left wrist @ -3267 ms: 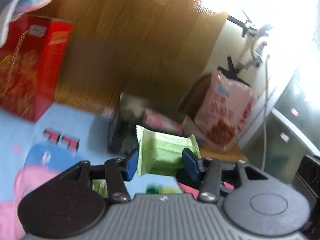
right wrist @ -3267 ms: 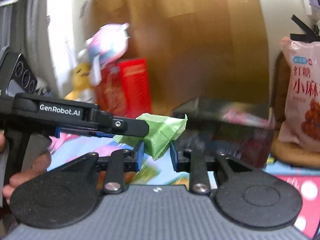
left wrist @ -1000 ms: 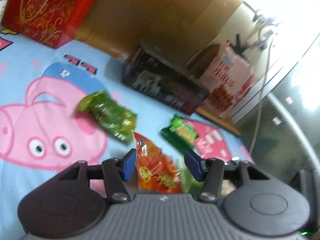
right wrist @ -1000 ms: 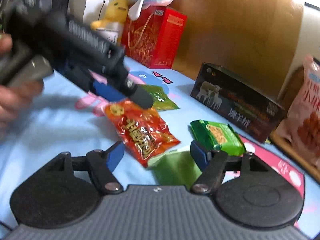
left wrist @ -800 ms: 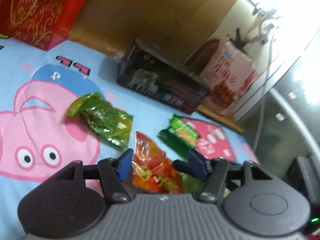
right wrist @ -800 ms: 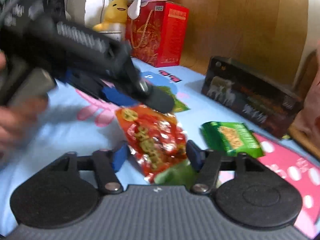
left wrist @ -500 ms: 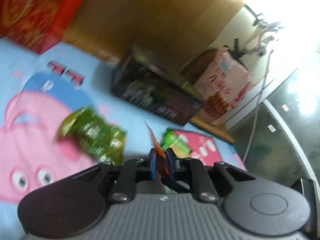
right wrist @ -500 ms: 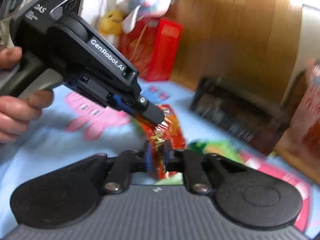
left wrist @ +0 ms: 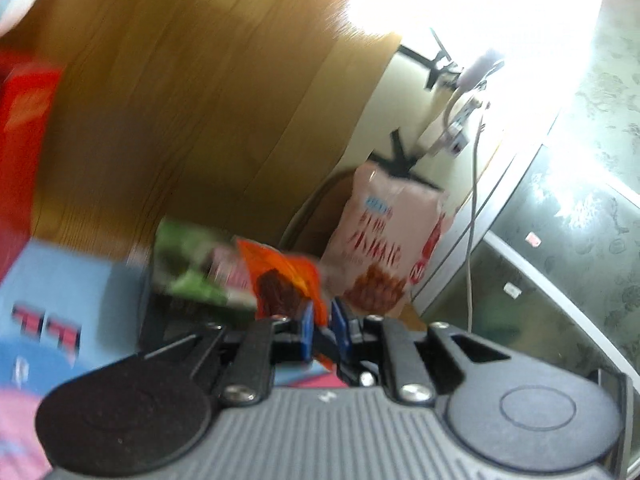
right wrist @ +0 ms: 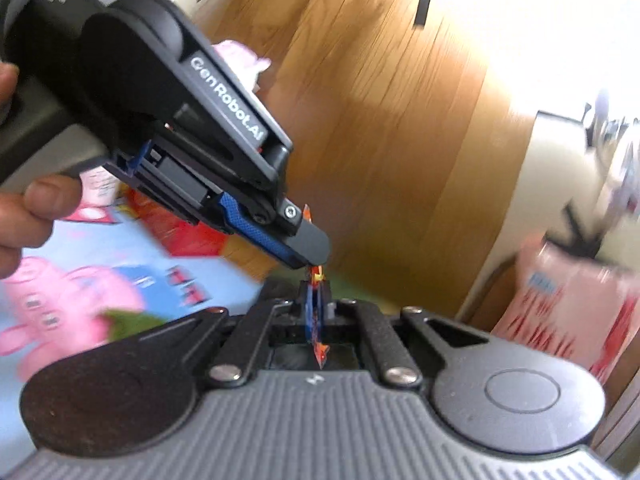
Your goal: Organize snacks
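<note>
My left gripper (left wrist: 322, 326) is shut on the edge of an orange-red snack packet (left wrist: 280, 280) and holds it up above the mat. My right gripper (right wrist: 318, 312) is shut on the same orange-red packet (right wrist: 320, 350), seen edge-on between the blue pads. The left gripper also shows in the right wrist view (right wrist: 308, 250), its tip right above my right fingers. A blurred green snack pack (left wrist: 192, 264) shows behind the packet in the left wrist view.
A blue cartoon-pig mat (right wrist: 80, 264) covers the surface below. A red gift box (left wrist: 24, 140) stands at the left. A large pink snack bag (left wrist: 384, 248) leans at the right against a cream wall. A wooden panel (right wrist: 380, 140) is behind.
Both grippers came down open over the orange-red packet on the mat, shut on it, and have lifted it. The view has tilted upward and is blurred by motion.
</note>
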{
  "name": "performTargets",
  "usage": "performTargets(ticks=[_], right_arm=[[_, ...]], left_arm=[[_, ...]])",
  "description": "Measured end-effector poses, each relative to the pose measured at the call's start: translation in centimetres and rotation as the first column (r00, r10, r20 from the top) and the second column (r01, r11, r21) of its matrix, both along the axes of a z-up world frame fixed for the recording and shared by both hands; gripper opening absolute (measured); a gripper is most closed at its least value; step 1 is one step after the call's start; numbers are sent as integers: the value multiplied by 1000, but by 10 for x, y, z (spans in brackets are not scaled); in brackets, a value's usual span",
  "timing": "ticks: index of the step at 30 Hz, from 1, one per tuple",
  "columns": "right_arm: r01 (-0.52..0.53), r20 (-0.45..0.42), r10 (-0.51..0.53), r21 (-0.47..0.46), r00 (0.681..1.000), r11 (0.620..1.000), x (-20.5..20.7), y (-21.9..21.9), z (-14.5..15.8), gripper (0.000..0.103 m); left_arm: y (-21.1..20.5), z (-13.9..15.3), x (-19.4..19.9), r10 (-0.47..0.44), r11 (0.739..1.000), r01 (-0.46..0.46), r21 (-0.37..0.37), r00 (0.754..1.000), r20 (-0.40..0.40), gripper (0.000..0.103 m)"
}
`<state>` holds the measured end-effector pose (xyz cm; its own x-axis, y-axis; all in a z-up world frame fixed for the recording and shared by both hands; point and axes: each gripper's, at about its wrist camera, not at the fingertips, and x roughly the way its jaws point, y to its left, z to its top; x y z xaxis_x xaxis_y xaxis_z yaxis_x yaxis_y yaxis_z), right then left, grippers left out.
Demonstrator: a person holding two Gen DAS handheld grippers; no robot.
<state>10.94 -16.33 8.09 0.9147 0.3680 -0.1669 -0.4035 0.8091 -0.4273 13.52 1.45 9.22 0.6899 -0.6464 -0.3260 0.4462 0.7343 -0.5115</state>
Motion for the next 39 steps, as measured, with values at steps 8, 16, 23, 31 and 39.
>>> performTargets(ticks=[8, 16, 23, 31, 39], right_arm=[[80, 13, -79, -91, 997, 993, 73, 7, -9, 5], [69, -112, -55, 121, 992, 990, 41, -42, -5, 34], [202, -253, -138, 249, 958, 947, 6, -96, -25, 39], [268, -561, 46, 464, 826, 844, 0, -128, -52, 51], [155, -564, 67, 337, 823, 929, -10, -94, -55, 63]], left_arm=[[-16, -23, 62, 128, 987, -126, 98, 992, -18, 14], [19, -50, 46, 184, 983, -181, 35, 974, -135, 22], [17, -61, 11, 149, 988, -136, 79, 971, -185, 31], [-8, -84, -15, 91, 988, -55, 143, 962, -258, 39], [-20, -88, 2, 80, 988, -34, 151, 946, -313, 51]])
